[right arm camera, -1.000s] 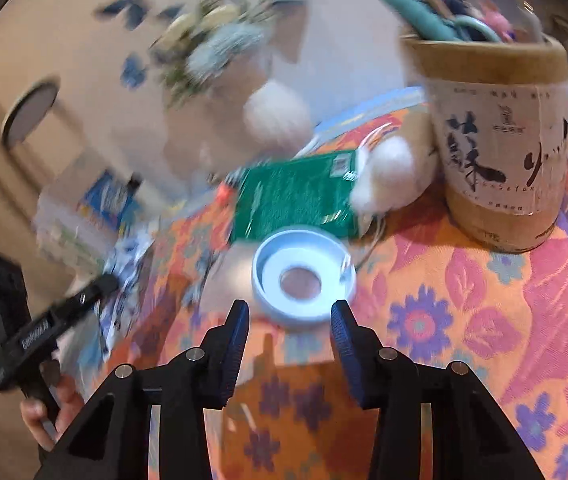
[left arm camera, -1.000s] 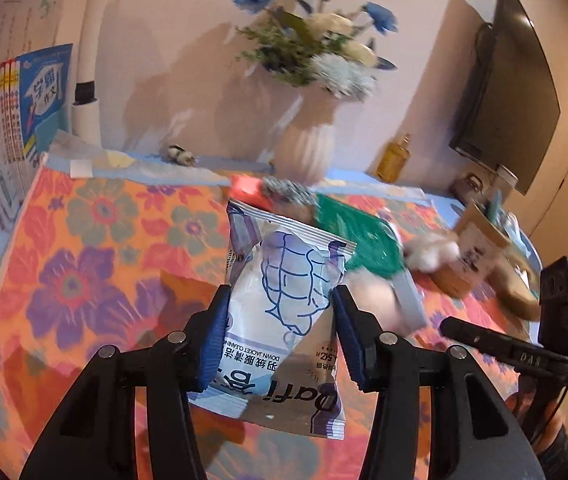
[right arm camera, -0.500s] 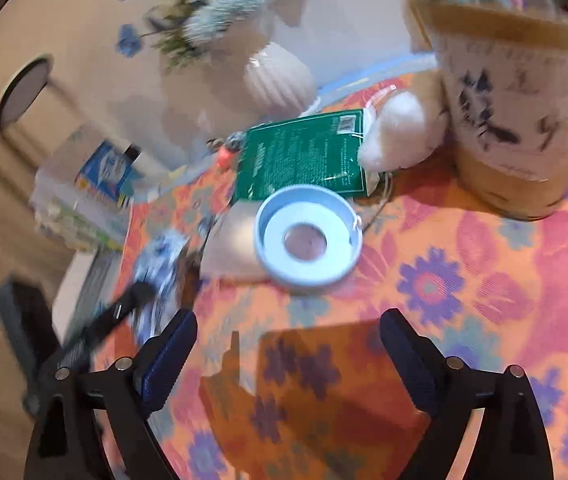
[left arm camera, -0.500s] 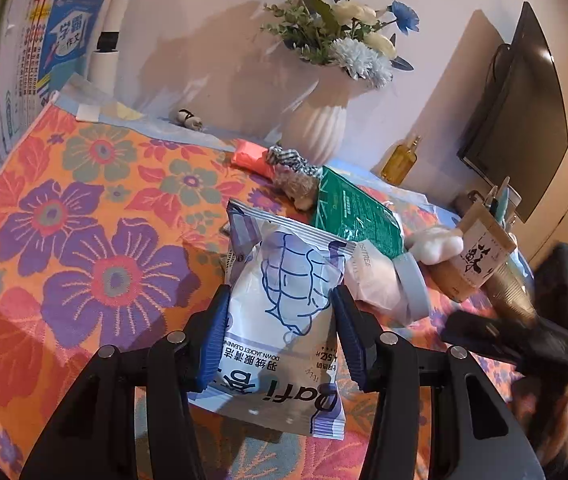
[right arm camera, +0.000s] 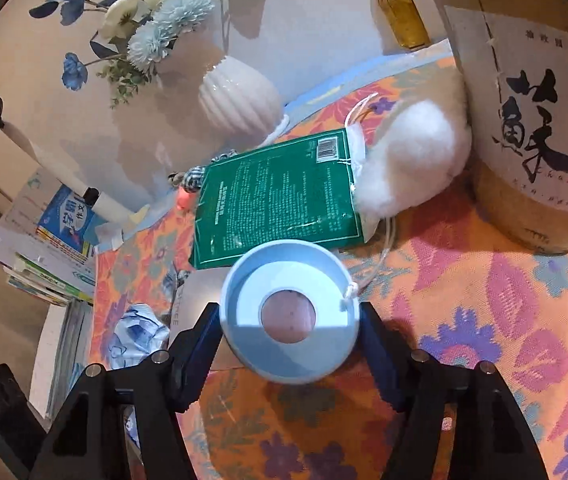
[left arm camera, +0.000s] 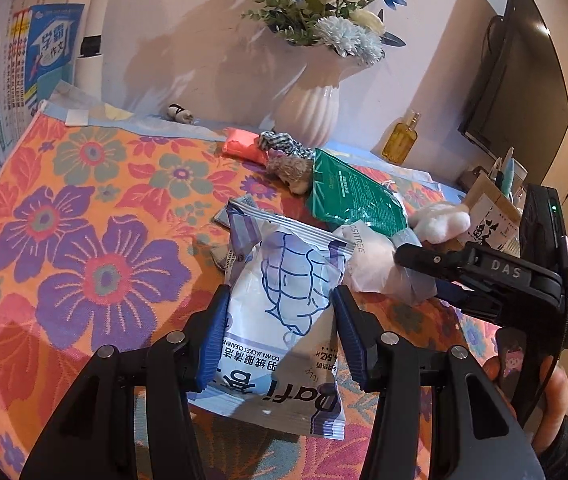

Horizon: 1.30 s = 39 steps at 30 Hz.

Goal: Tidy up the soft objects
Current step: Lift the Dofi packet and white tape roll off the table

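Flower-patterned cloth (left arm camera: 83, 208) covers the desk, a white vase (left arm camera: 312, 116) of blue and white flowers at its far edge; the left tool (left arm camera: 279, 332) is clamped on a pale blue pouch (left arm camera: 284, 312) above the cloth's near edge; the right tool (right arm camera: 290, 336) has just been closing, its pads either side of a light blue ring-topped packet (right arm camera: 290, 316), contact unclear; a green packet (right arm camera: 279, 196) and white plush (right arm camera: 412, 160) lie just beyond.
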Each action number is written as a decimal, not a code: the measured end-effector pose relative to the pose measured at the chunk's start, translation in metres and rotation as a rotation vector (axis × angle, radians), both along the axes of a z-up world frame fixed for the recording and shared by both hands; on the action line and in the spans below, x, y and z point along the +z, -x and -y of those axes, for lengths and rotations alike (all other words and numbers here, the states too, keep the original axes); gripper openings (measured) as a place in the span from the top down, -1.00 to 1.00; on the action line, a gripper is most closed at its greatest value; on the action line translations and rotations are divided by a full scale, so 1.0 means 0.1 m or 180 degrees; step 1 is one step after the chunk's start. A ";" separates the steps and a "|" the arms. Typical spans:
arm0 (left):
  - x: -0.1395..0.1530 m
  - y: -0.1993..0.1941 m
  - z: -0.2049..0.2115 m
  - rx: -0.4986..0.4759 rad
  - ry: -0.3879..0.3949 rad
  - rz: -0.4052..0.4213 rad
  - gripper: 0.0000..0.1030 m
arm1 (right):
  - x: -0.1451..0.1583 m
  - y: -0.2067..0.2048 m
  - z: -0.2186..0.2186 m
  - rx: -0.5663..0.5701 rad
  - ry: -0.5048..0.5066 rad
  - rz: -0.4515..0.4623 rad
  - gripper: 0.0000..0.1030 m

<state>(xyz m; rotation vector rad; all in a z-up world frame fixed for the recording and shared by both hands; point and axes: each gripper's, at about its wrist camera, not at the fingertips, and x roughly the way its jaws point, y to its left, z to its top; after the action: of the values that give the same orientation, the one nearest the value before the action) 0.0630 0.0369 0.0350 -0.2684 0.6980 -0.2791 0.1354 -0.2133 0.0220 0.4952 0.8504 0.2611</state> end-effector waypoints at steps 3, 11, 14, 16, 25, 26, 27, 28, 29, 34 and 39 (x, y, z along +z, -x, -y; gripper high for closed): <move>0.02 0.02 0.04 -0.0014 -0.0094 0.0048 0.07 | 0.07 0.13 0.01 0.0063 0.0096 0.0099 -0.27; 0.04 0.06 0.09 -0.0092 -0.0132 0.0126 0.07 | 0.30 0.90 0.01 0.0695 0.0862 0.0273 -0.29; 0.05 0.08 0.12 -0.0084 -0.0191 0.0167 0.07 | 0.19 0.98 0.01 0.0817 0.1196 0.0124 -0.30; 0.05 0.09 0.14 -0.0087 -0.0223 0.0166 0.07 | 0.14 1.01 0.00 0.0859 0.1304 0.0076 -0.35; 0.04 0.07 0.11 -0.0098 -0.0185 0.0151 0.06 | 0.00 1.08 -0.08 0.0811 0.1362 0.0160 -0.78; 0.04 0.07 0.11 -0.0095 -0.0187 0.0147 0.06 | -0.02 1.08 -0.11 0.0776 0.1430 0.0179 -0.78; 0.03 0.07 0.12 -0.0096 -0.0197 0.0140 0.06 | -0.03 1.09 -0.15 0.0734 0.1512 0.0182 -0.78; 0.03 0.07 0.12 -0.0091 -0.0209 0.0134 0.06 | -0.04 1.09 -0.21 0.0675 0.1671 0.0170 -0.78; 0.03 0.07 0.13 -0.0095 -0.0230 0.0124 0.06 | -0.04 1.10 -0.23 0.0645 0.1746 0.0169 -0.78; 0.04 0.10 0.19 -0.0135 -0.0323 0.0103 0.06 | -0.04 1.16 -0.20 0.0488 0.1753 0.0267 -0.63; 0.04 0.29 0.26 -0.0170 -0.0336 0.0000 0.06 | 0.02 1.26 -0.17 0.0517 0.1868 0.0371 -0.29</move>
<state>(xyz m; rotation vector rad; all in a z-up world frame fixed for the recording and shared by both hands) 0.0342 0.0109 0.0386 -0.1494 0.7184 -0.2922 0.0098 -0.1960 0.0243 -0.1362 0.8087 0.1750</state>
